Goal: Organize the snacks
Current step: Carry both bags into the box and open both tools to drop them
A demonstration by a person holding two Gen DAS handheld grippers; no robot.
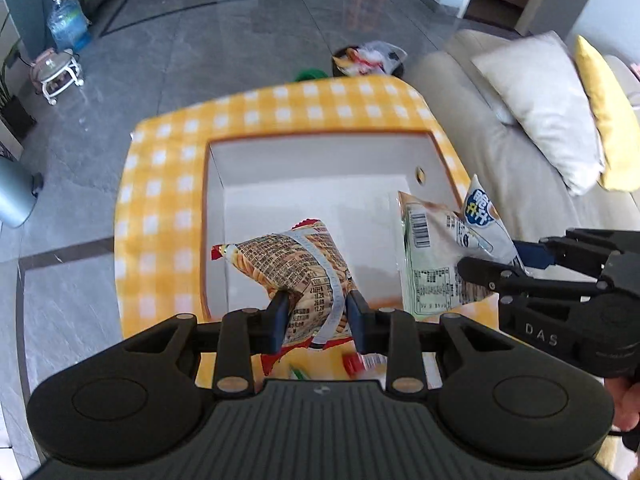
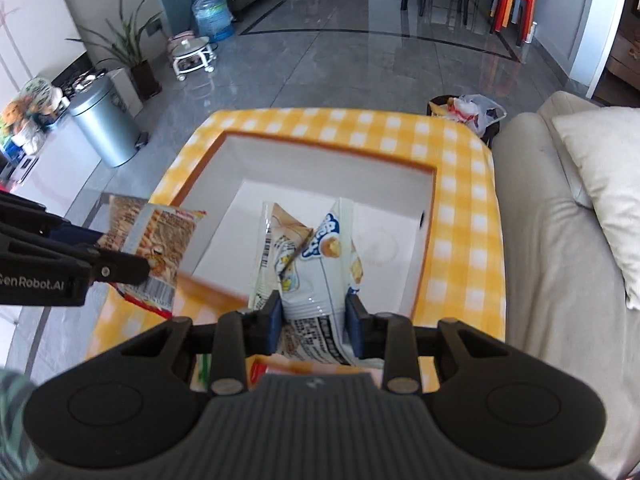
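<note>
My left gripper [image 1: 318, 316] is shut on an orange and red snack bag [image 1: 292, 264] and holds it above the near edge of a white open box [image 1: 320, 160]. My right gripper [image 2: 314, 316] is shut on a white and blue snack bag [image 2: 312, 264], also held over the box's [image 2: 332, 168] near edge. The right gripper [image 1: 492, 270] with its bag [image 1: 444, 252] shows at the right of the left wrist view. The left gripper [image 2: 132, 264] with its bag [image 2: 156, 248] shows at the left of the right wrist view.
The box sits on a table with a yellow checked cloth [image 1: 160, 208]. More snack packets [image 1: 356, 362] lie on the cloth under the grippers. A beige sofa with cushions [image 2: 560, 220] is at the right. A metal bin [image 2: 106, 128] stands on the floor at the left.
</note>
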